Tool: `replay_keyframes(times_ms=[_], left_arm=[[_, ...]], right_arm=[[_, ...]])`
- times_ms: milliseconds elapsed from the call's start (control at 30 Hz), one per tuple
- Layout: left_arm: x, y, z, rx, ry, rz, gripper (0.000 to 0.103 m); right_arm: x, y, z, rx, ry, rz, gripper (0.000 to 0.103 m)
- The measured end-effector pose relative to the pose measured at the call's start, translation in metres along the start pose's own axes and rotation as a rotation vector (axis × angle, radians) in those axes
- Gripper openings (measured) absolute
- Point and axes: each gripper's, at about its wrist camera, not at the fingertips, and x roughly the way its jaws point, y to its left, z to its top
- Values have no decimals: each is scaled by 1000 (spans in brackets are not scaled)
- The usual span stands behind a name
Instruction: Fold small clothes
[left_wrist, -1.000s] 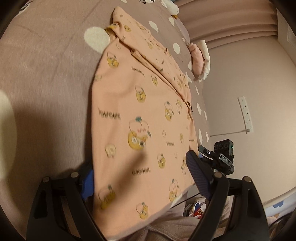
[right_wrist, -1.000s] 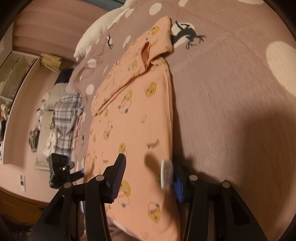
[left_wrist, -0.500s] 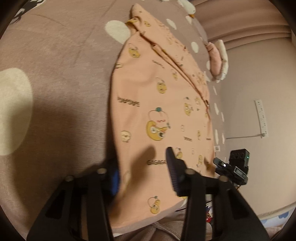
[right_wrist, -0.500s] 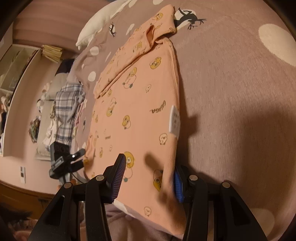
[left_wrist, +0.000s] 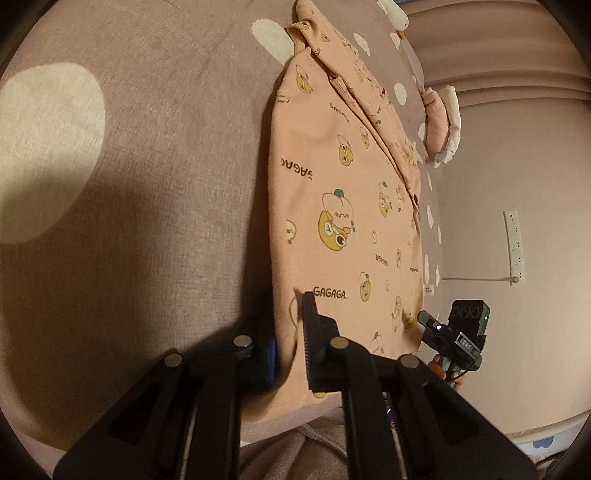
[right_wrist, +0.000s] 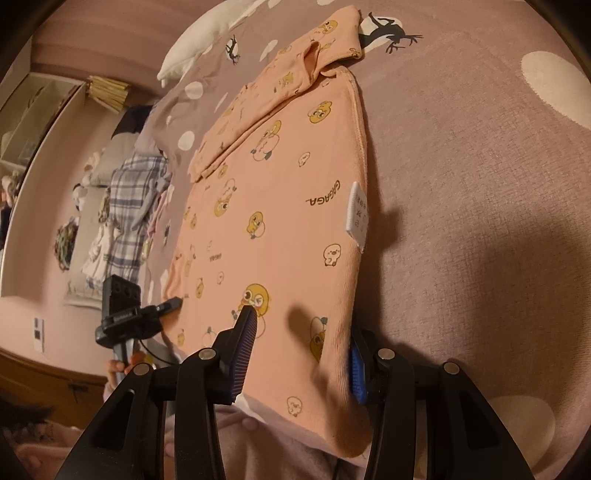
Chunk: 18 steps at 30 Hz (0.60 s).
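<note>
The left gripper (left_wrist: 290, 345) has narrowed its fingers onto the peach pyjama top's (left_wrist: 343, 206) near corner and is closing, while the right gripper (right_wrist: 301, 354) stays half apart astride the other corner, so the lift to fold looks close.

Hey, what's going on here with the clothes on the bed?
A person is folding a small peach top with cartoon prints, laid flat on a polka-dot bedspread, using a handheld tool in each hand. The left tool is closing on the hem at one bottom corner, fabric between its fingers. The right tool straddles the other bottom corner near the white care label, not visibly pinched shut yet. One sleeve is already folded across the top.
</note>
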Motion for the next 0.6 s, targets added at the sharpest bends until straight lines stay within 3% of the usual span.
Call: replay_keyframes(times_ms=[67, 133, 267, 600], left_arm=[[-1, -3, -1, 3, -9, 1, 7], [-1, -6, 0, 2, -16, -17, 7], [-5, -15, 0, 15, -37, -98, 7], [-5, -38, 8, 48, -57, -236, 7]], right_arm=[[1, 3, -1, -12, -11, -7, 44], [3, 6, -2, -33, -15, -23, 30], [2, 7, -2, -33, -46, 2, 17], [-8, 32, 9, -98, -153, 125, 12]])
